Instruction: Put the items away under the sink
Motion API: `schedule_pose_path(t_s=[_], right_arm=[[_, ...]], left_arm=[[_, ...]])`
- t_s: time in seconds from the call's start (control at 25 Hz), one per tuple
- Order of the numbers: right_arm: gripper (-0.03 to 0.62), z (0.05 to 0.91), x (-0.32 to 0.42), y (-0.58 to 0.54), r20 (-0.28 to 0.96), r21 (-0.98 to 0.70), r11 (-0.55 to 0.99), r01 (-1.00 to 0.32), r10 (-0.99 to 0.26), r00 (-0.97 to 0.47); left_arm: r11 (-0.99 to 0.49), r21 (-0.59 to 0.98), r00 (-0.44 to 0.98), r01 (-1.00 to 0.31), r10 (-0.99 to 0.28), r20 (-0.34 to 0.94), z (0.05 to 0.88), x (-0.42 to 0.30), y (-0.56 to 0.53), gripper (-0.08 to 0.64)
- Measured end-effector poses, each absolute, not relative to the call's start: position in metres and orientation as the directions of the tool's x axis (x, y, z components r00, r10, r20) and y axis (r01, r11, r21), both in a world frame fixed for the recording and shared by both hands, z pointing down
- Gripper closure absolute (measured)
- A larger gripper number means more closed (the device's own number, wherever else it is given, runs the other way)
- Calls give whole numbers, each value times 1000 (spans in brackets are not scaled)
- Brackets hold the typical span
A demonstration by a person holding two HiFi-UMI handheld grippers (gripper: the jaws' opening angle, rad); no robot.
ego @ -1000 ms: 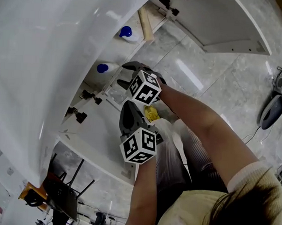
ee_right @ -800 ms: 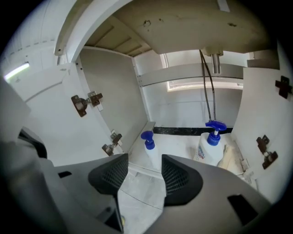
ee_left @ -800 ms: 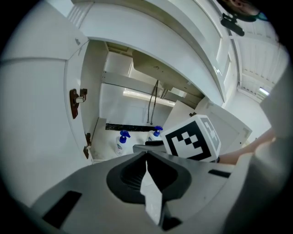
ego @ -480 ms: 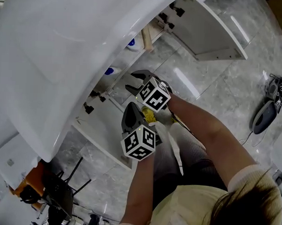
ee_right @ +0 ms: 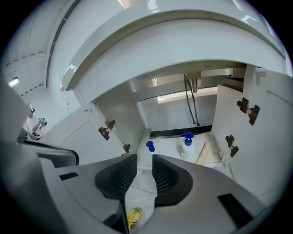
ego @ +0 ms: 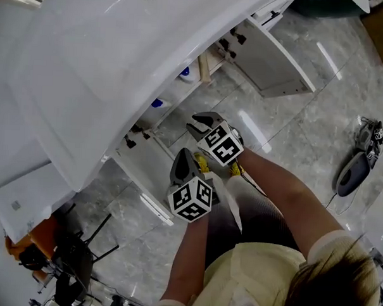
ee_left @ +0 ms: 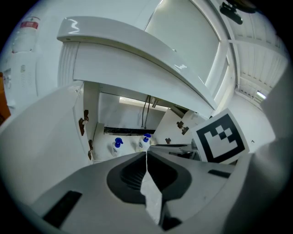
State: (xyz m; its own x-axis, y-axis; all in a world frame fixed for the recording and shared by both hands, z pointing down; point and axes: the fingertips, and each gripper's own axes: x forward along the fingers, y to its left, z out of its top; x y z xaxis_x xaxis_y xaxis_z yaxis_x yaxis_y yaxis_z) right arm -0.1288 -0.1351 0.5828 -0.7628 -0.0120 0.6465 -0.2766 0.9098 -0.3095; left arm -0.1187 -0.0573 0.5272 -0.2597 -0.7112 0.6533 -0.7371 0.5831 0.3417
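Stowing looks about done. One blue-capped bottle (ee_right: pixel 149 147) and a second bottle (ee_right: pixel 187 147) stand in the open cabinet under the sink (ego: pixel 113 63), at 12 o'clock from both claws. Left claw (ee_left: pixel 146 154) is pressed together and empty; right claw (ee_right: pixel 143 160) is slightly spread and empty. Likely next: push a cabinet door (ego: pixel 278 64) closed by its edge.

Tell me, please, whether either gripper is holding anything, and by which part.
Nothing appears held. The left gripper is shut tip to tip on nothing; the right gripper stands slightly open with only floor between its jaws. A yellow bit below is unclear.
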Motion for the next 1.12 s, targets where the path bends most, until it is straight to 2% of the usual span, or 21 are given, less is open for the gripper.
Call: schedule_pose_path(t_s=[0.28,0.8,1.12], right_arm=[[503,543,-106,-132,649,-297,906,-302,-40,-760],[517,442,-70,-137,628,-303,894,-330,-73,-774],[525,409,-51,-126,618,-297,889,-348,-99,-780]], left_arm=[[577,361,-248,-733,-721,648,499,-112,-51,520],[524,350,-213,-777,-741,637,428,-111,-52,521],[498,353,-207,-792,-763,612,404,-108,-45,522]])
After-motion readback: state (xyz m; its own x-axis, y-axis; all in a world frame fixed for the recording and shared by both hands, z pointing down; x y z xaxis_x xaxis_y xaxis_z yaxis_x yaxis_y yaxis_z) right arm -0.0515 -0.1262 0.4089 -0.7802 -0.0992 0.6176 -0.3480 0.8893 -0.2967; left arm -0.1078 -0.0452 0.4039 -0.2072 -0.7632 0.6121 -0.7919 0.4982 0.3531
